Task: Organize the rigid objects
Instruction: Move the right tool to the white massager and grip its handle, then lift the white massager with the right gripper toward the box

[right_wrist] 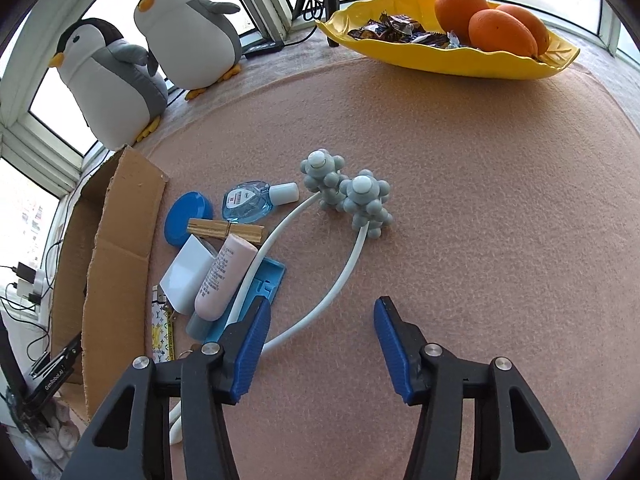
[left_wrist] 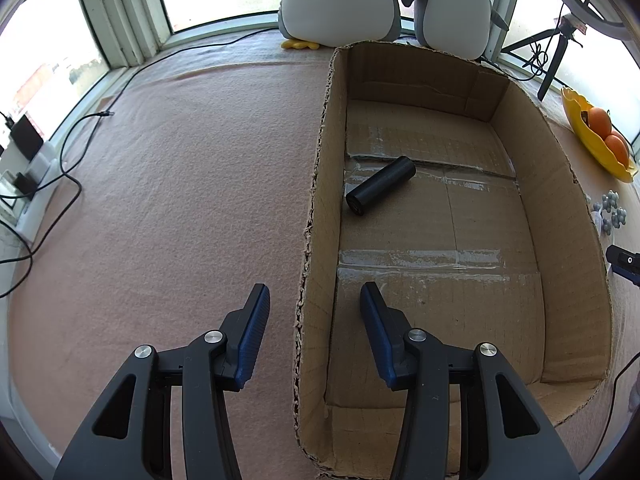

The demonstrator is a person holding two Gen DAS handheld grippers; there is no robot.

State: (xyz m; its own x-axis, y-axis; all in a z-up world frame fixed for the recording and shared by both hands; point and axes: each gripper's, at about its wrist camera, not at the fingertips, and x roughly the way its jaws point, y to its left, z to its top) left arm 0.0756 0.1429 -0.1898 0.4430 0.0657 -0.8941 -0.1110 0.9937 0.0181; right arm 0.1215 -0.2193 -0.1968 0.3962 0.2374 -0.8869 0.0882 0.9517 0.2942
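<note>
My left gripper (left_wrist: 315,288) hangs tilted down over the near left wall of the cardboard box (left_wrist: 560,200). Its jaws stand apart, one blue pad over the pink felt (left_wrist: 180,180) and the other over the box floor, with the wall's ragged edge running below the gap. They grip nothing. Inside the box a black cylinder (left_wrist: 380,186) lies on its side near the left wall, about midway along the taped floor, and it is the only thing I see in there. My right gripper (right_wrist: 324,302) is also open and empty, pointing down at the felt just to the right of the pile of loose items. One white arm of the massager (right_wrist: 348,192), the piece with two grey knobbed heads, curves in between the pads close to the left one, but I cannot tell whether anything touches it. Left of that sit a pink tube (right_wrist: 224,276) leaning over a light blue case (right_wrist: 276,276), a white block (right_wrist: 186,276), a wooden clothespin (right_wrist: 226,230), a blue lid (right_wrist: 188,218) and a small clear blue bottle (right_wrist: 250,200). All lie on the felt just beside the box's right wall. Farther back a yellow dish (right_wrist: 460,60) holds oranges (right_wrist: 500,30) and wrapped sweets.
</note>
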